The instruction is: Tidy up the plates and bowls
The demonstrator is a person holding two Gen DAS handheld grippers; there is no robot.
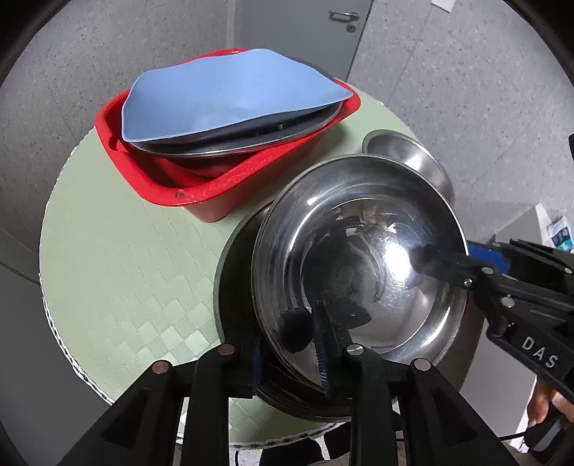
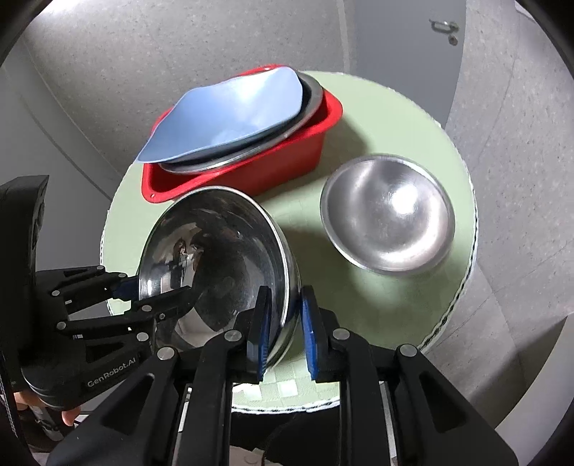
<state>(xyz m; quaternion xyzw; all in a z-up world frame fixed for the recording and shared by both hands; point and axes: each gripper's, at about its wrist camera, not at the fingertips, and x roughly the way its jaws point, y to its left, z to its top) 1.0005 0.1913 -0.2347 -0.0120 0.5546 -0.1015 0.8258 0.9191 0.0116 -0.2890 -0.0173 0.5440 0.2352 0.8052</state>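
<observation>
A large shiny steel bowl (image 1: 358, 258) (image 2: 215, 258) is held tilted above the round green table (image 1: 118, 258) (image 2: 376, 304). My left gripper (image 1: 290, 362) (image 2: 158, 286) is shut on its near rim, one finger inside and one outside. My right gripper (image 2: 283, 333) (image 1: 448, 258) straddles the opposite rim with a small gap at the outer pad, closing on it. A second steel bowl (image 2: 387, 222) (image 1: 409, 150) sits on the table. A red tub (image 1: 215, 186) (image 2: 272, 168) holds steel plates topped by a blue plate (image 1: 229, 93) (image 2: 233, 114).
The table edge (image 2: 462, 279) drops off to a grey speckled floor (image 1: 71, 89) all round. A grey door (image 1: 305, 32) is behind the tub.
</observation>
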